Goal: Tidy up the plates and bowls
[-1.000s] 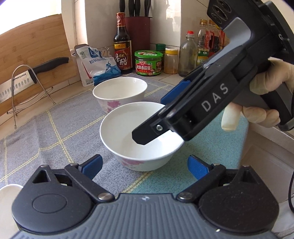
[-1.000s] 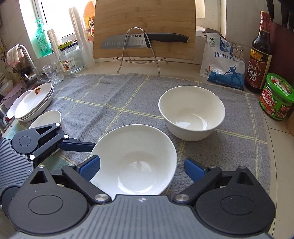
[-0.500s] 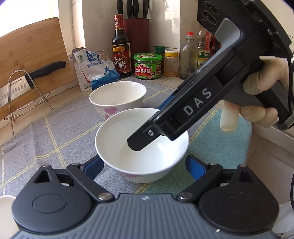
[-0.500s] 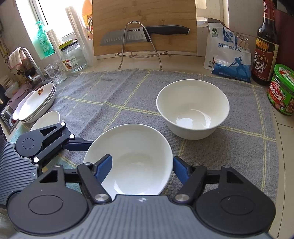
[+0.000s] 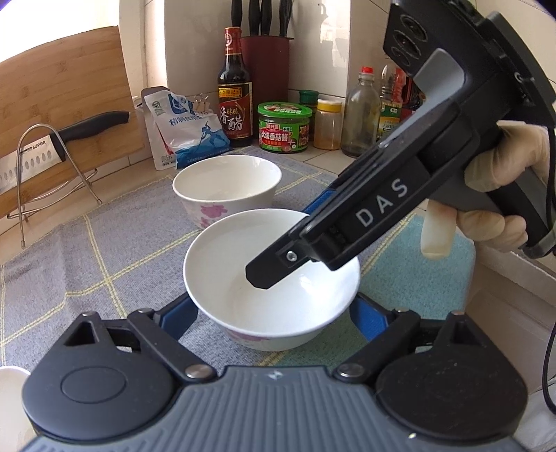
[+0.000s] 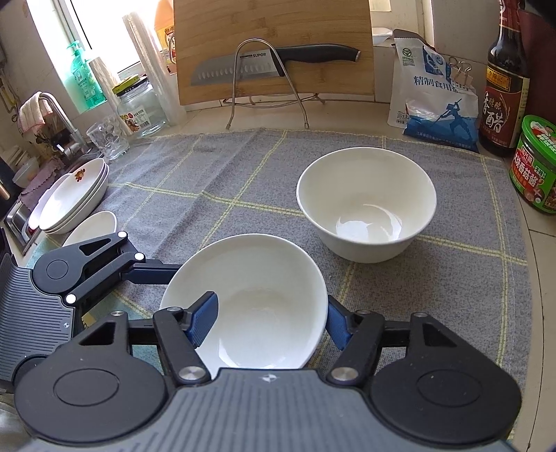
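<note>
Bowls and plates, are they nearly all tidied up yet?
Partly. Done: the plates sit stacked at the cloth's edge. In hand: both grippers are closing on the near bowl. The left gripper has its fingers against the bowl's sides. The right gripper has one finger inside the rim and one outside. Left: the far bowl stands alone, and a small dish lies beside the stack.

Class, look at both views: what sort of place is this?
Most likely a home kitchen counter: a knife on a rack against a cutting board, a vinegar bottle, and stacked plates beside a sink.
</note>
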